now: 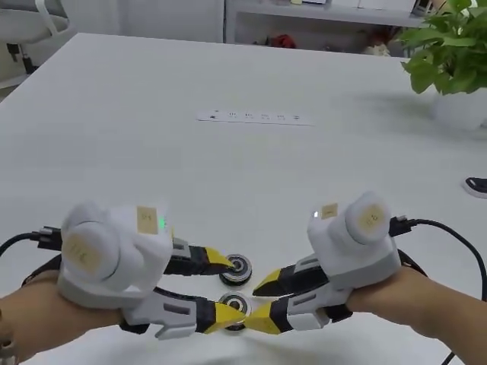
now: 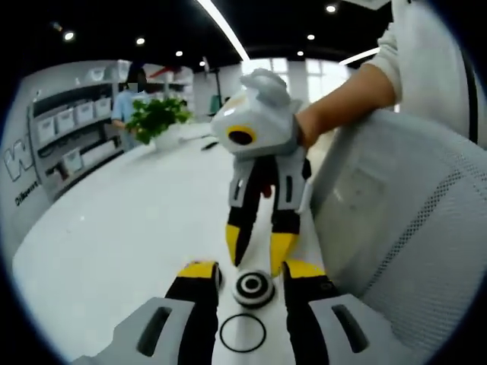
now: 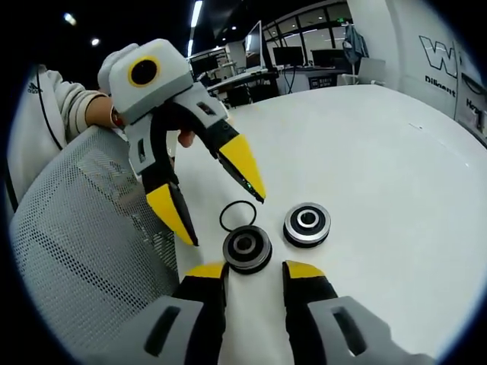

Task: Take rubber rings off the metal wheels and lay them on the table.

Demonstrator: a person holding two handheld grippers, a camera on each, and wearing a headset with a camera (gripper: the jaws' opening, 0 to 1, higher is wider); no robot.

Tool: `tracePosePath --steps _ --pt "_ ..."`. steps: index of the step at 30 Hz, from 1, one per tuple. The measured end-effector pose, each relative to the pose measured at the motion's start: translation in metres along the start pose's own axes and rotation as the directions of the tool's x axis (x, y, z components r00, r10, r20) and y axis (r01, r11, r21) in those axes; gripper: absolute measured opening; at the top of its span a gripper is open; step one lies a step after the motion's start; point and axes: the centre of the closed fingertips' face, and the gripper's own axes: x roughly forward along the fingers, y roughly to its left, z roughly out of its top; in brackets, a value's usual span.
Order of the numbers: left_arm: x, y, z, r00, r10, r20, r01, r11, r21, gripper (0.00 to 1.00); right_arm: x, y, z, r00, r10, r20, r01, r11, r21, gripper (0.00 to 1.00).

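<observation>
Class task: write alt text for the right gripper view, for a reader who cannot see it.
A metal wheel sits on a white table just ahead of the open jaws of the right gripper, with a second wheel beside it. A loose black rubber ring lies beyond, by the open left gripper reaching in from the left.

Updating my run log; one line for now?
left gripper open; right gripper open; rubber ring loose on table; two metal wheels ungripped
</observation>
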Motion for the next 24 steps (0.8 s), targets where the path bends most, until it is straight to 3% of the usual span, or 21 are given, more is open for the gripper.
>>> tracePosePath --steps 6,12,19,24 --pt "0.001 0.004 -0.013 0.9996 0.015 -0.022 -0.015 0.999 -0.036 0.30 0.002 0.003 -0.001 0.9999 0.008 -0.006 -0.009 1.000 -0.012 0.25" --pt "0.003 0.002 -0.016 0.9997 0.009 -0.024 -0.010 0.998 -0.060 0.27 0.004 0.005 -0.002 0.9999 0.014 -0.005 -0.014 1.000 -0.021 0.23" --pt "0.009 0.004 -0.024 0.9979 0.021 -0.061 -0.023 0.999 -0.036 0.17 0.007 0.007 -0.003 0.9997 0.022 -0.011 -0.022 0.999 -0.038 0.20" --pt "0.012 -0.002 -0.026 0.9977 0.000 -0.068 -0.001 1.000 -0.028 0.16 0.008 0.006 -0.003 0.9997 0.020 -0.014 -0.020 0.999 -0.045 0.19"
